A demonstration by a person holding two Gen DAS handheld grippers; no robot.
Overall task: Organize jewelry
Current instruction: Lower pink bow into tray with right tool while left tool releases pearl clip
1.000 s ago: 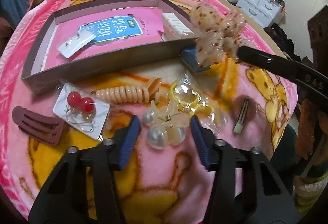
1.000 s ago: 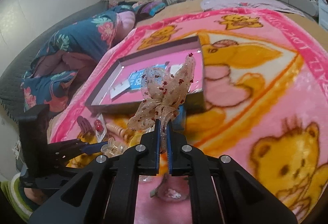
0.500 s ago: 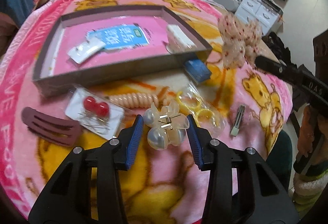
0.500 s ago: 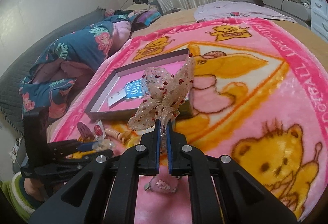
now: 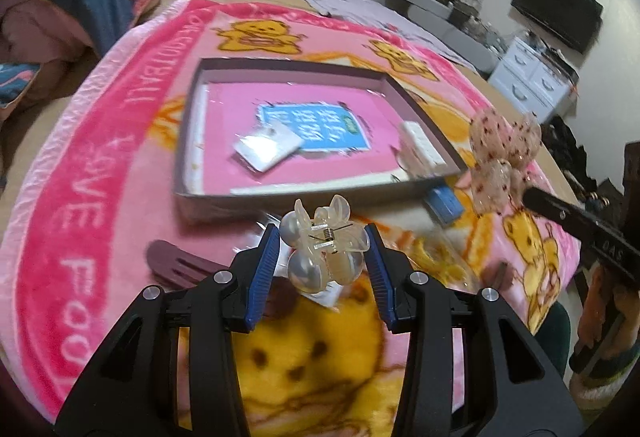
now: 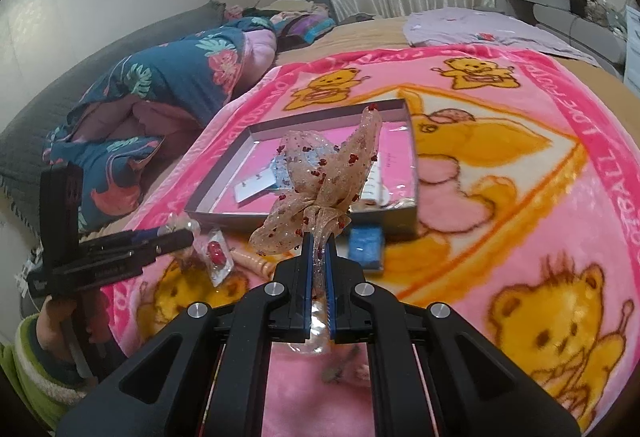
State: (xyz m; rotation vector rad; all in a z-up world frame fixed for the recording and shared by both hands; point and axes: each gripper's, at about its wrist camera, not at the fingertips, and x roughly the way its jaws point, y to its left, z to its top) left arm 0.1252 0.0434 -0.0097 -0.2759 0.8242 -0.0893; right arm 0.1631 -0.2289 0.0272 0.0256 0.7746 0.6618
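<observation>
A translucent pearly claw clip (image 5: 324, 257) hangs above the pink bear blanket, and my left gripper (image 5: 322, 237) is shut on it from both sides. It sits just short of the front wall of the grey tray (image 5: 188, 133), whose floor is pink. My right gripper (image 6: 319, 241) is shut on the stem of a sheer beige bow with red dots (image 6: 328, 177), held in the air in front of the tray (image 6: 216, 173). The bow (image 5: 500, 153) also shows at the right of the left wrist view. In the right wrist view the left gripper (image 6: 180, 233) is at the left.
In the tray lie a white card (image 5: 268, 149), a blue label and a white comb-like piece (image 5: 424, 149). On the blanket are a maroon clip (image 5: 180, 265), a blue box (image 5: 444, 201), a cherry earring card (image 6: 216, 257) and a peach spiral tie (image 6: 256, 261). Floral bedding (image 6: 160, 85) is heaped at the left.
My left gripper has lifted the claw clip off the blanket and carried it toward the tray's front wall. The right gripper has risen a little with the bow.
</observation>
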